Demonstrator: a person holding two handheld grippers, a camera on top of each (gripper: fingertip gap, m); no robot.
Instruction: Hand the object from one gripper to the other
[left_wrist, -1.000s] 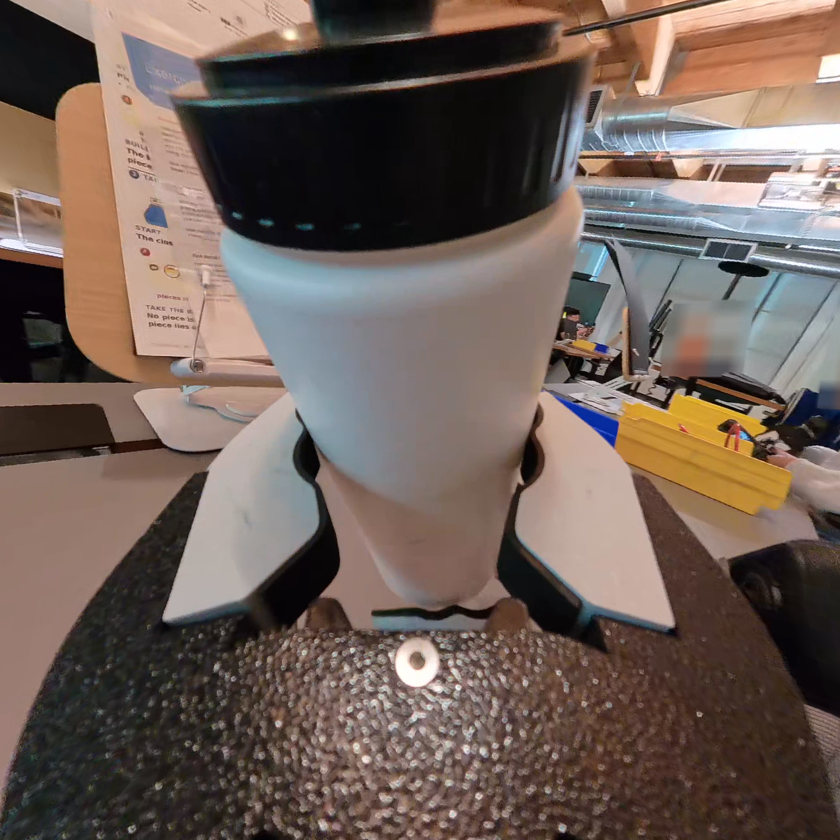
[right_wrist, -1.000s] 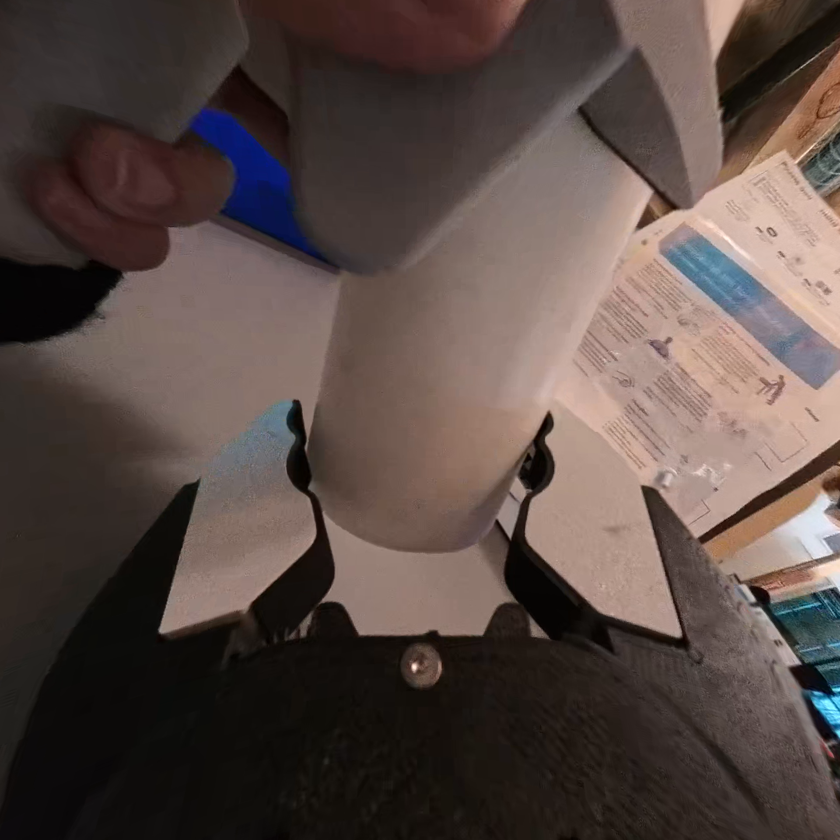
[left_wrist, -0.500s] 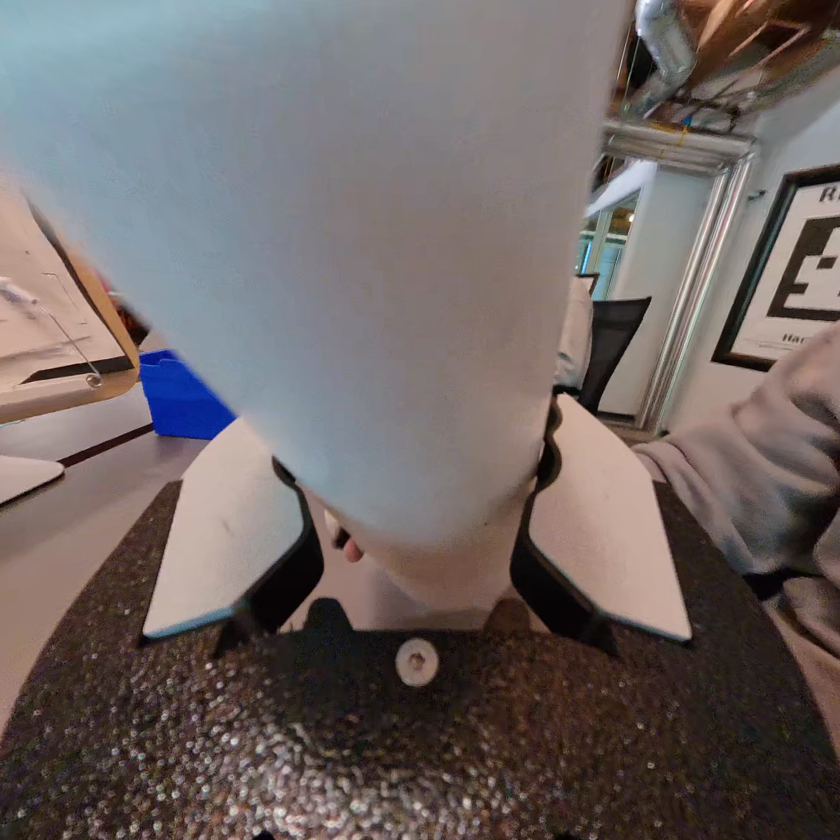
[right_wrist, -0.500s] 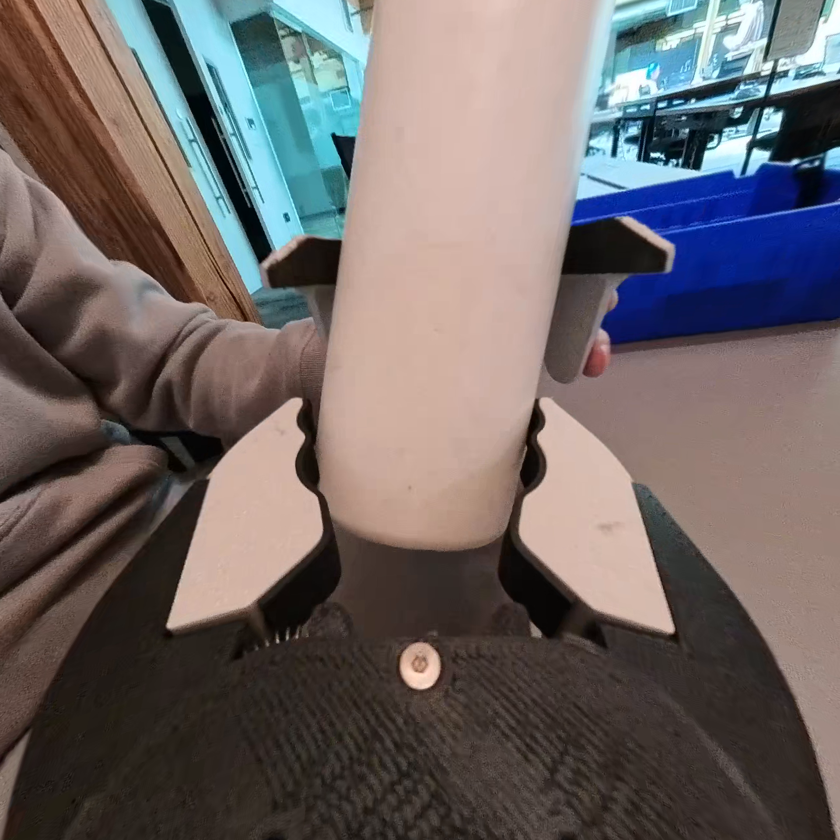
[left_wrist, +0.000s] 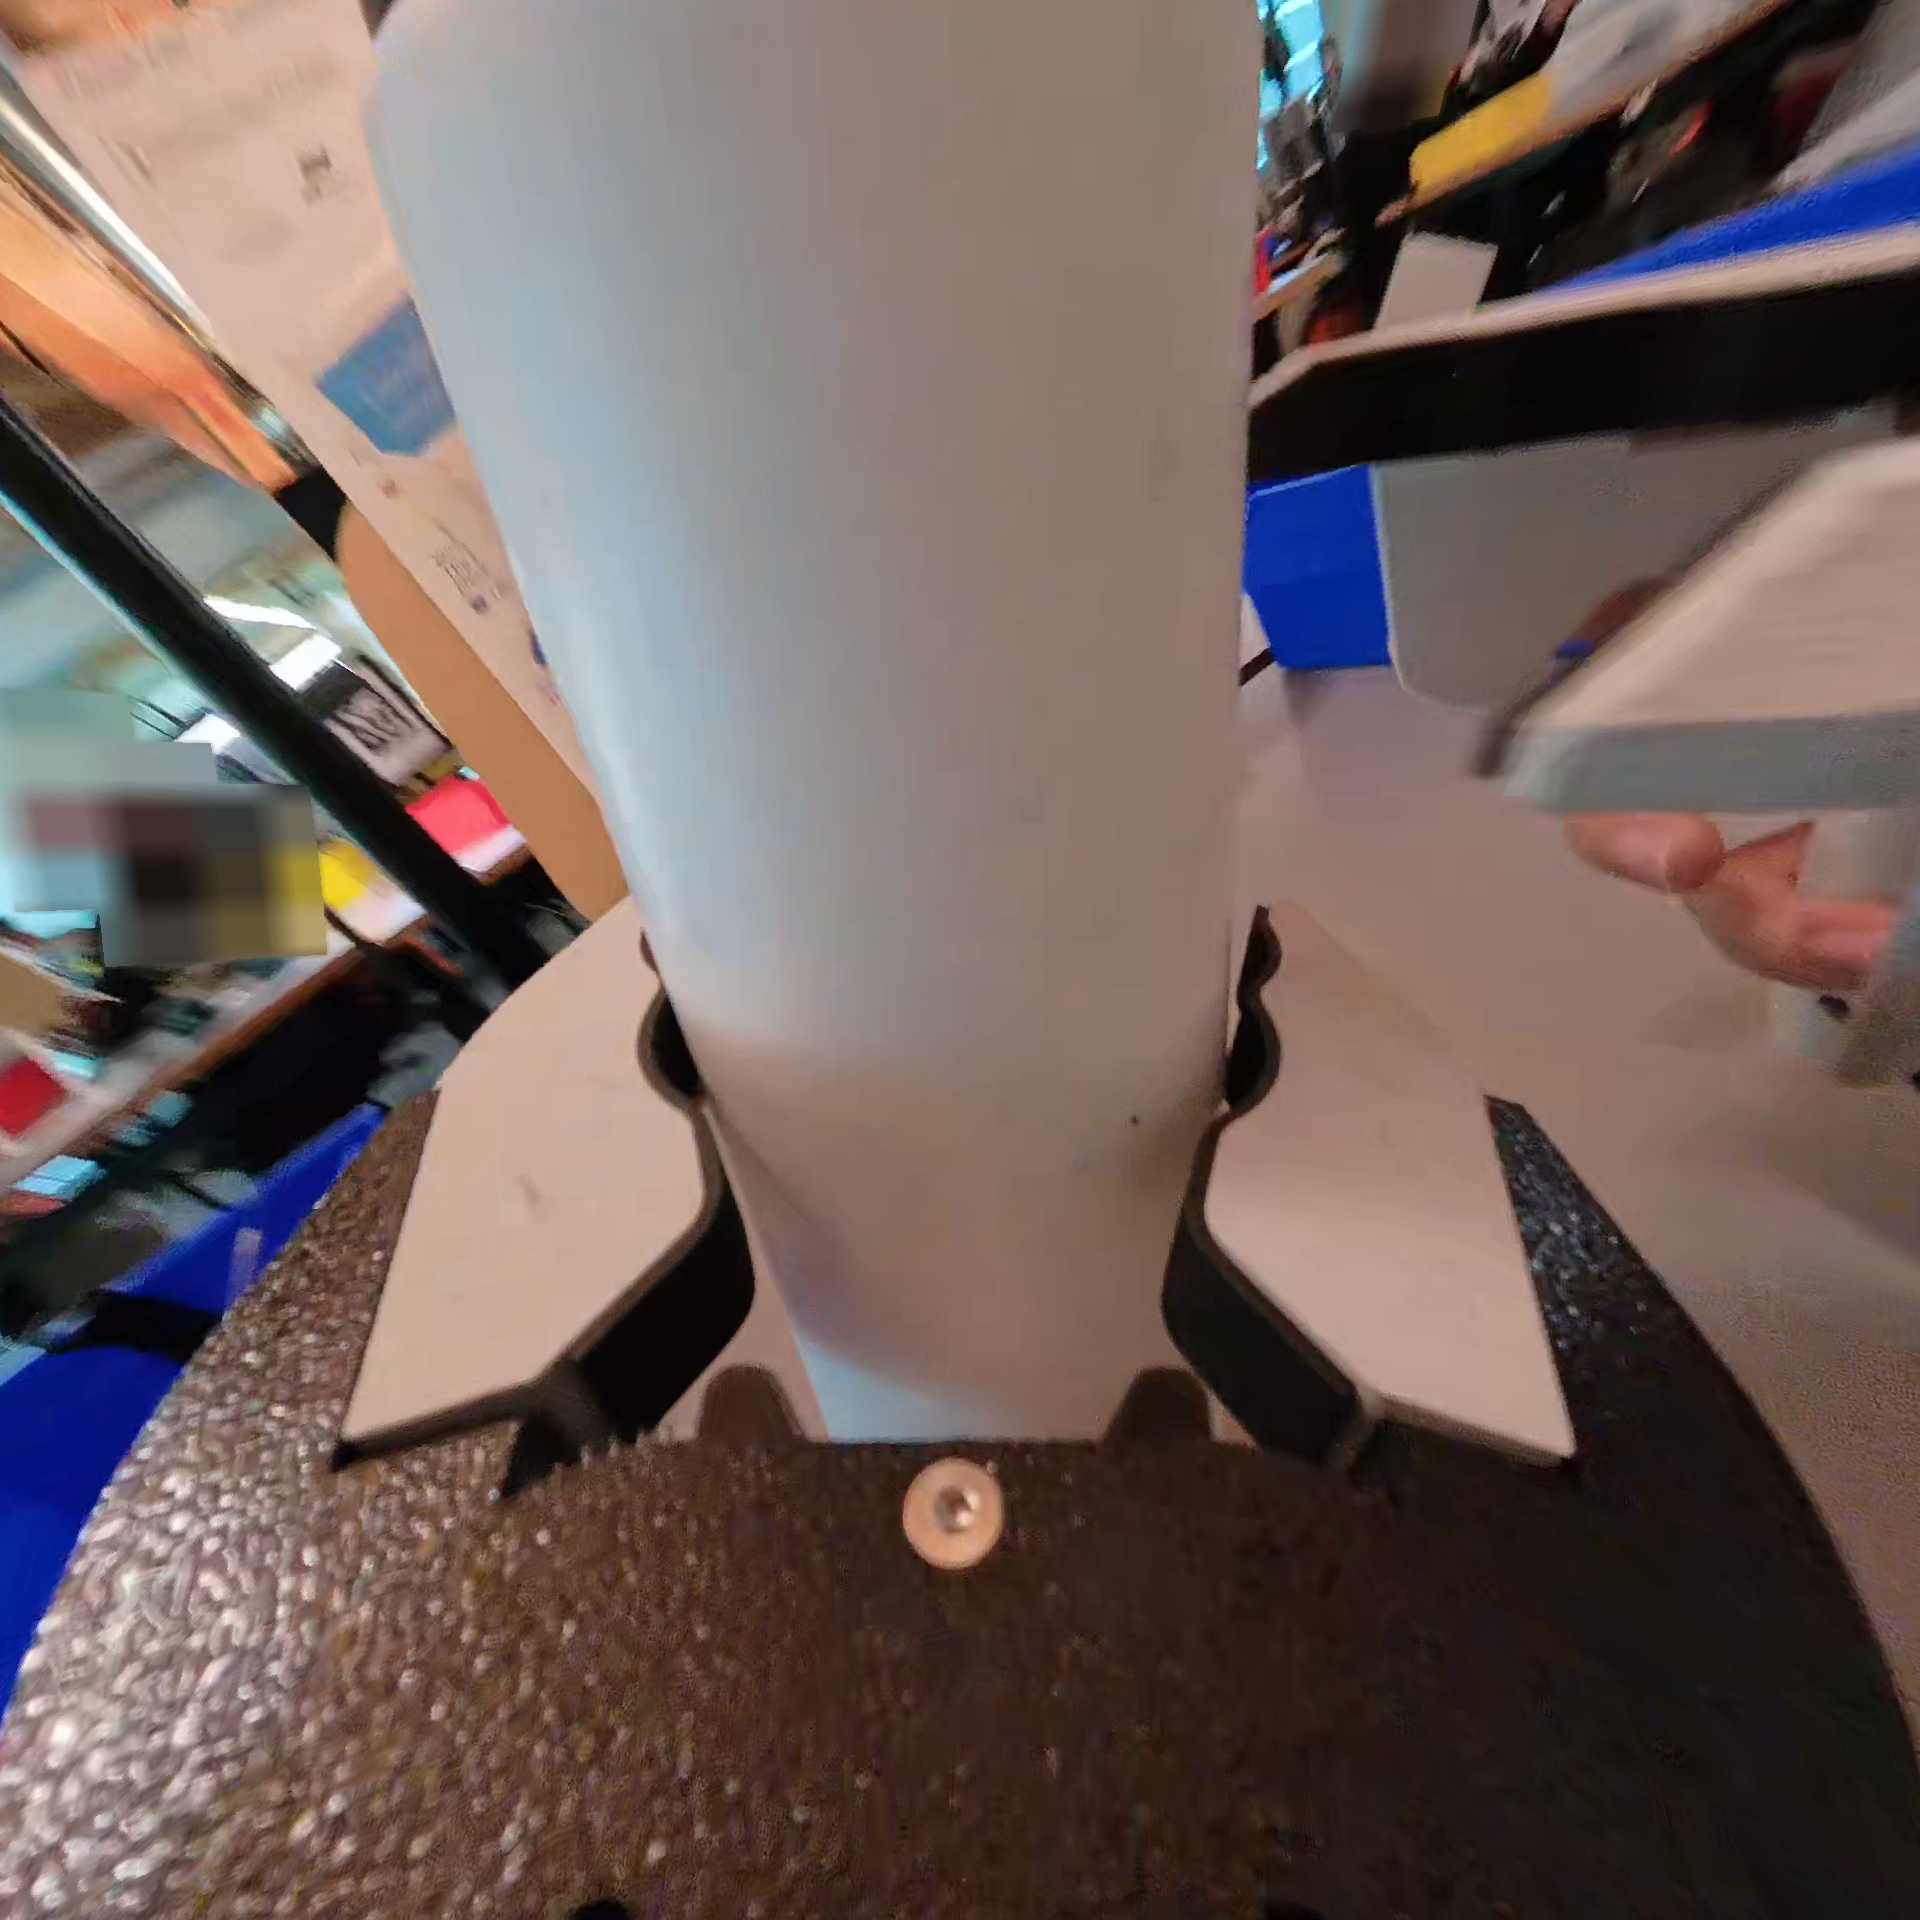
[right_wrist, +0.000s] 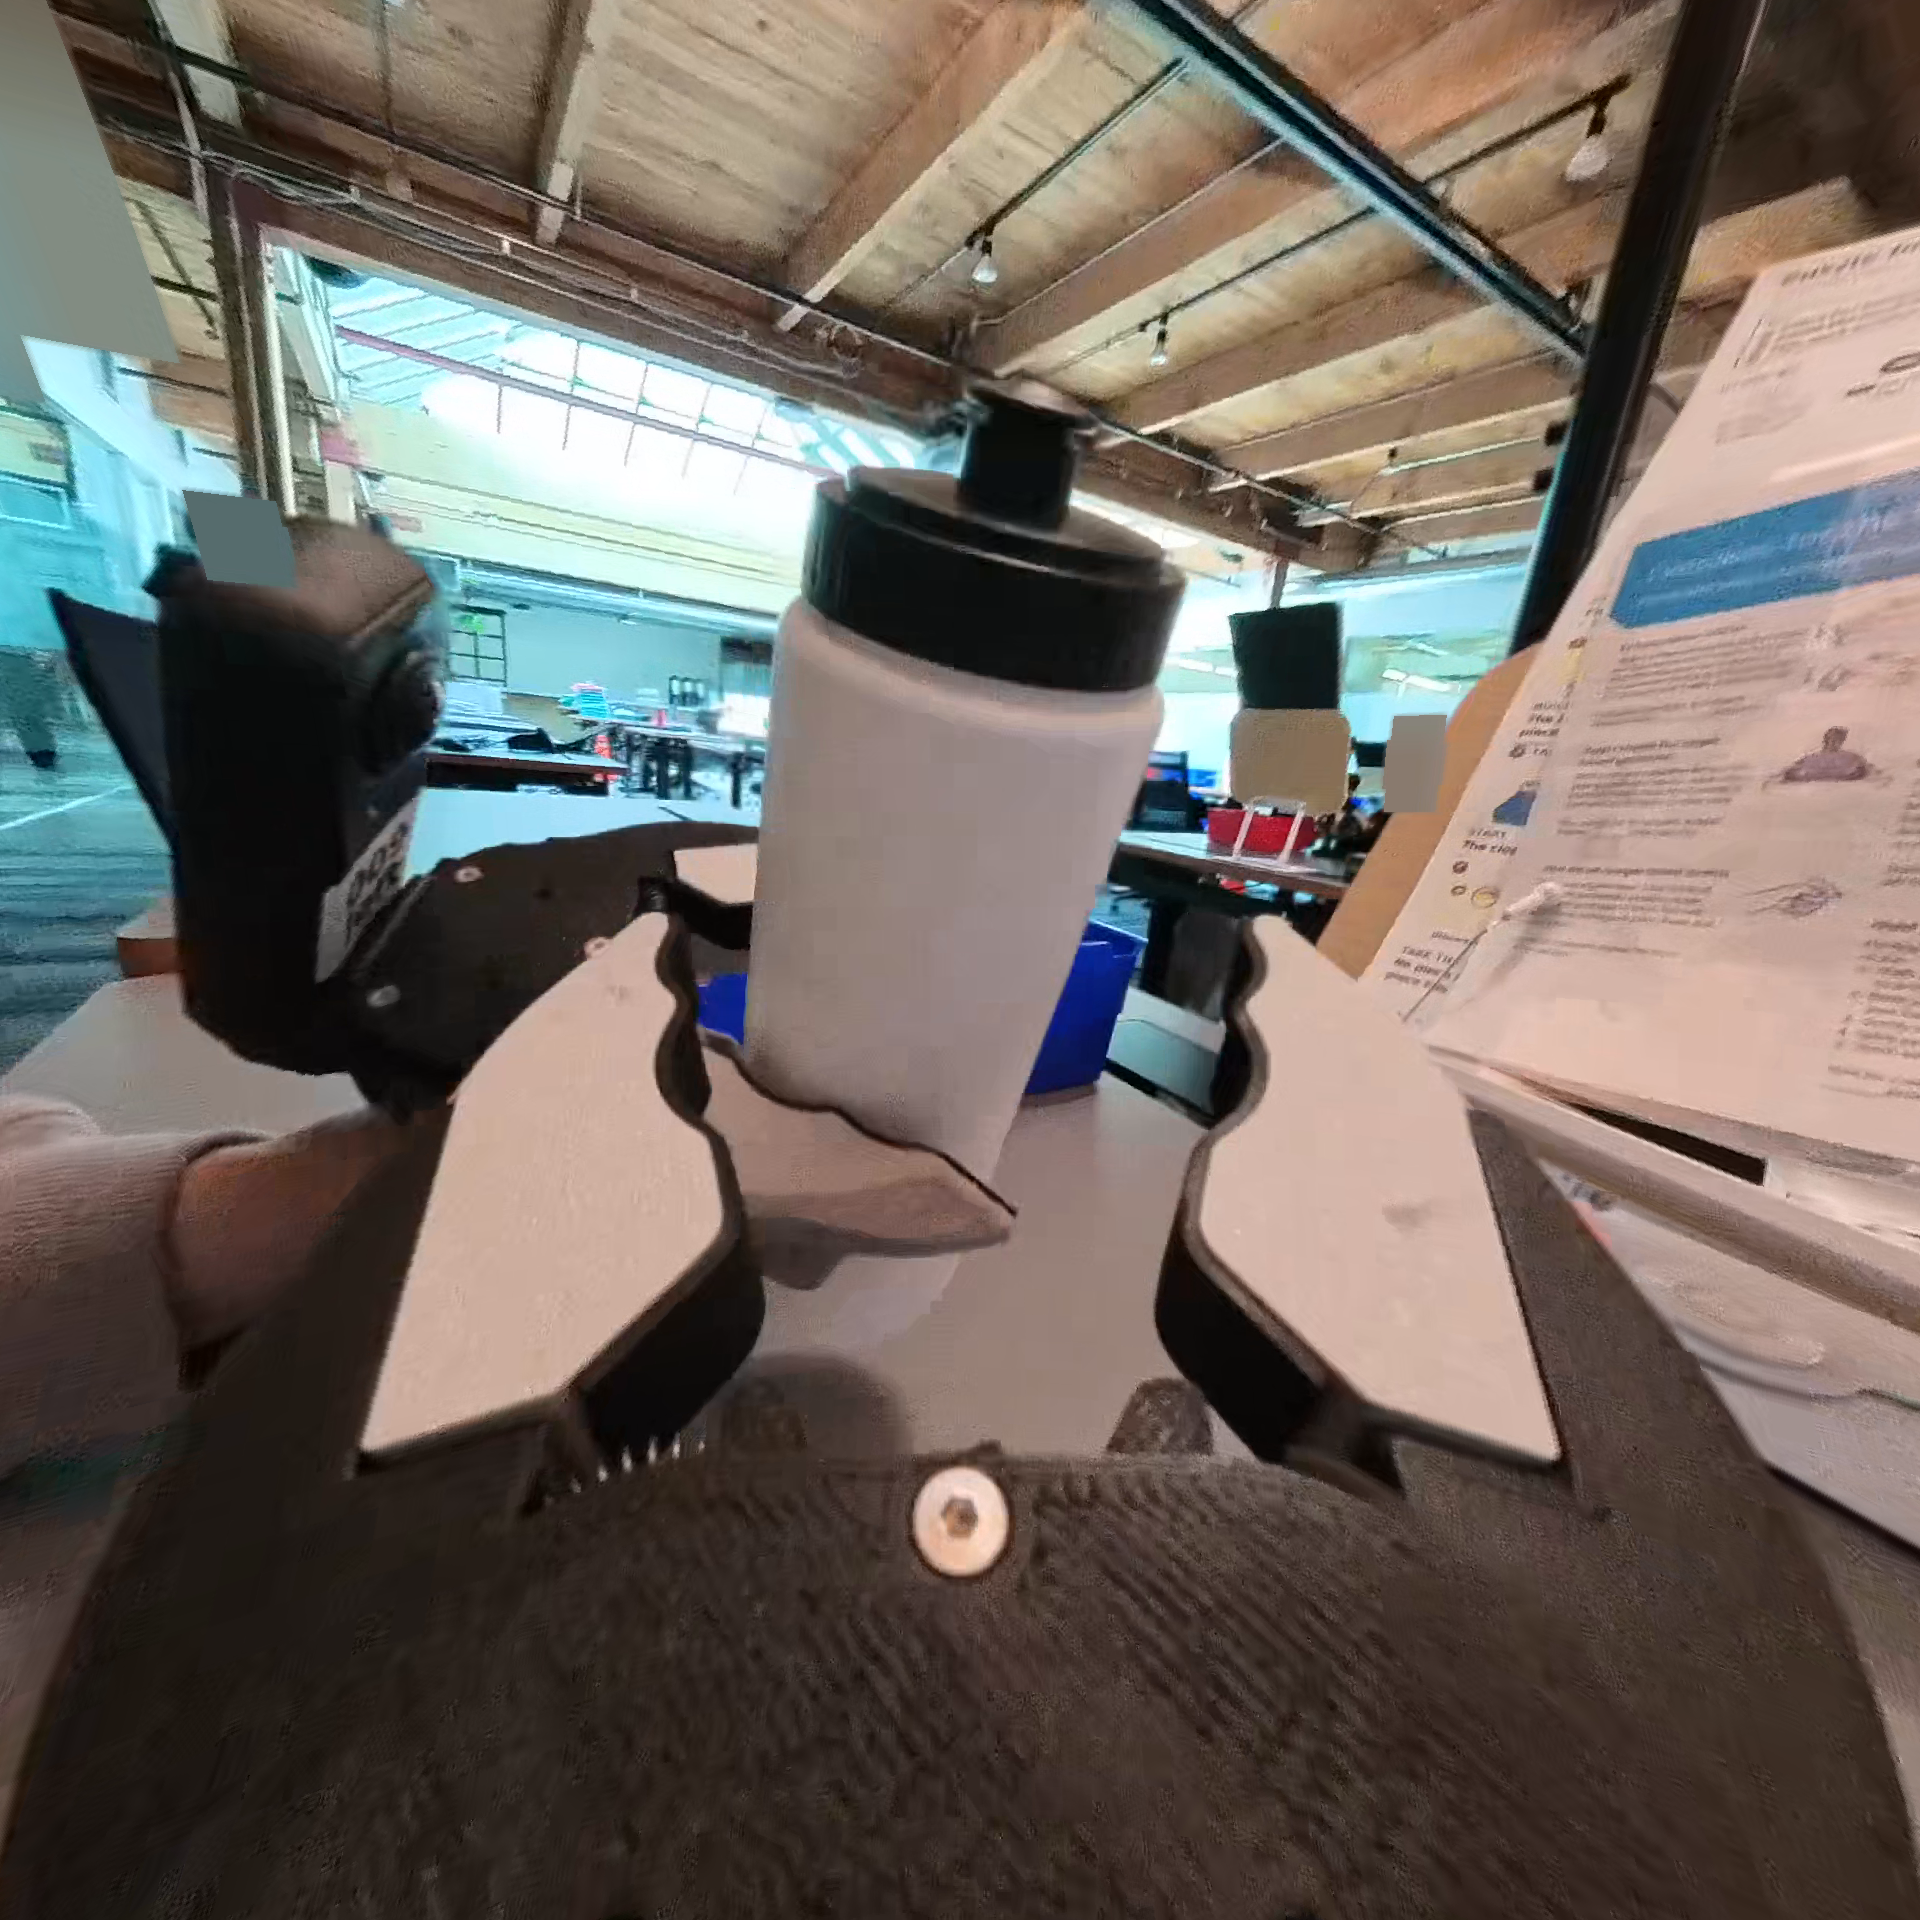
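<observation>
Since half a second ago my right gripper (right_wrist: 961, 1122) has let go and backed off, jaws spread and empty. My left gripper (left_wrist: 951, 1132) clamps the white plastic bottle with black screw cap (right_wrist: 940, 831), so the handover looks complete.

left wrist view: looks along its jaws, bottle (left_wrist: 831, 623) pressed close, filling centre | right wrist view: faces bottle (right_wrist: 935, 852) from slightly farther, tilted toward ceiling | shared: bottle, blue bin (right_wrist: 1081, 997)
</observation>
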